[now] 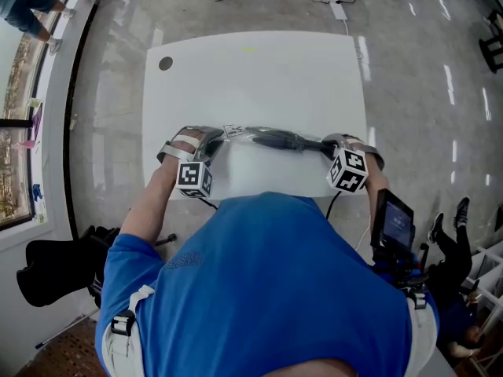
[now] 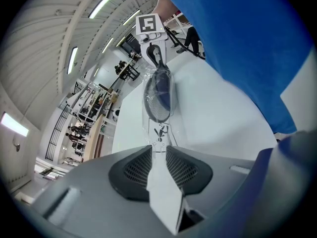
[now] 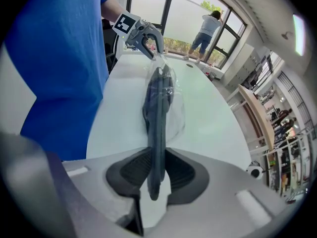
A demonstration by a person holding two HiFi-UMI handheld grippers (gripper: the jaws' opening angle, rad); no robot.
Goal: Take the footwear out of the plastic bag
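above white table (image 1: 259,69), near its front edge: clear plastic bag (image 2: 159,133) stretched between both grippers, dark flat footwear (image 3: 157,108) inside. left gripper (image 2: 158,155) jaws pinched on bag's printed end, footwear beyond them; right gripper (image 3: 157,167) jaws clamped on footwear's near end.

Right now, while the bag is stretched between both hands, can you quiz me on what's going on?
1. True or false: the left hand-held gripper pinches the clear plastic bag.
2. What is between the jaws of the right hand-held gripper? A) dark footwear B) a cup C) nothing
3. Fill in: the bag is over a white ____.

Key: 1 true; 2 A; 3 table.
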